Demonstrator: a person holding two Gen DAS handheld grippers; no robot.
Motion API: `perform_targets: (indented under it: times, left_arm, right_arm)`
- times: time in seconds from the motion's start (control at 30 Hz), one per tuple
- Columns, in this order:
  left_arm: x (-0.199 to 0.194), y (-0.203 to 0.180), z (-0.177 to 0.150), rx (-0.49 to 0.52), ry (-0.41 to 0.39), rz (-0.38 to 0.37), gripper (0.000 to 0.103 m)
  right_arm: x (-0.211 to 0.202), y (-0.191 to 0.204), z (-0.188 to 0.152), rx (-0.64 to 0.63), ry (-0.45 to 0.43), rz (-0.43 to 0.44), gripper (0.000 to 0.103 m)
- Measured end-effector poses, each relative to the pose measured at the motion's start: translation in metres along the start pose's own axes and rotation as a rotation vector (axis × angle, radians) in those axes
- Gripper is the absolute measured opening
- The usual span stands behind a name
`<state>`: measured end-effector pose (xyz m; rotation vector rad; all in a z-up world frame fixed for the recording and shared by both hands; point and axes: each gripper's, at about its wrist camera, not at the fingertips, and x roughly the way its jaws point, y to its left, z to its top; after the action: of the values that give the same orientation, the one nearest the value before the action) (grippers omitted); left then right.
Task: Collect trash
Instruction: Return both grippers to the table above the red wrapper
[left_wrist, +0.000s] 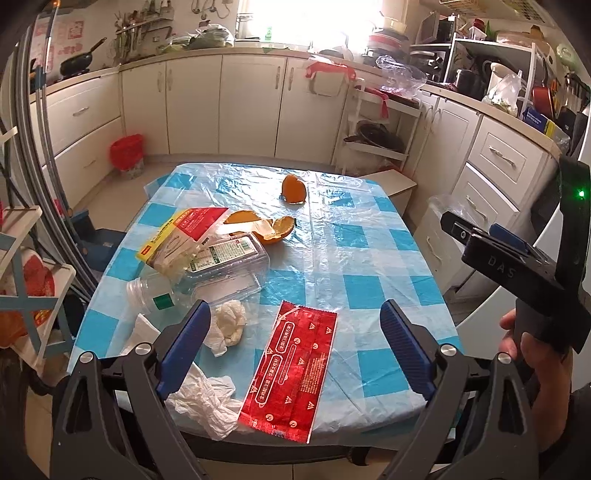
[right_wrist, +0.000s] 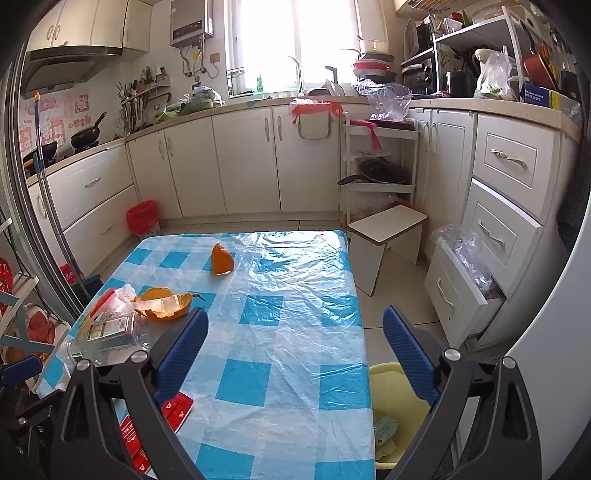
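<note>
Trash lies on a table with a blue checked cloth (left_wrist: 369, 229). My left gripper (left_wrist: 295, 339) is open, its jaws either side of a red foil wrapper (left_wrist: 291, 369) at the near edge. Crumpled white tissues (left_wrist: 231, 325) lie left of it. Further back lie a clear plastic bottle (left_wrist: 214, 273), a red and yellow packet (left_wrist: 184, 236) and orange peels (left_wrist: 273, 229), (left_wrist: 293, 189). My right gripper (right_wrist: 295, 347) is open and empty above the table's near right part. A yellow bin (right_wrist: 395, 413) with some scraps stands on the floor right of the table.
White kitchen cabinets run along the back and right. A small white stool (right_wrist: 388, 236) stands beyond the table. A bottom drawer (right_wrist: 461, 291) lined with clear plastic is pulled out at right. A red-bagged bin (right_wrist: 142, 218) stands at the far left.
</note>
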<state>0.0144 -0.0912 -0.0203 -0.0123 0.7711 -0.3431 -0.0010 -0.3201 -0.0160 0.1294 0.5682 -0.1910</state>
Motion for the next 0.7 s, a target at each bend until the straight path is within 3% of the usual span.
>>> perform_targets:
  times: [0.7]
  left_arm:
    - [-0.004, 0.016, -0.002, -0.03, -0.009, 0.043, 0.09]
  right_arm:
    - [0.004, 0.007, -0.019, -0.008, 0.049, 0.013, 0.092]
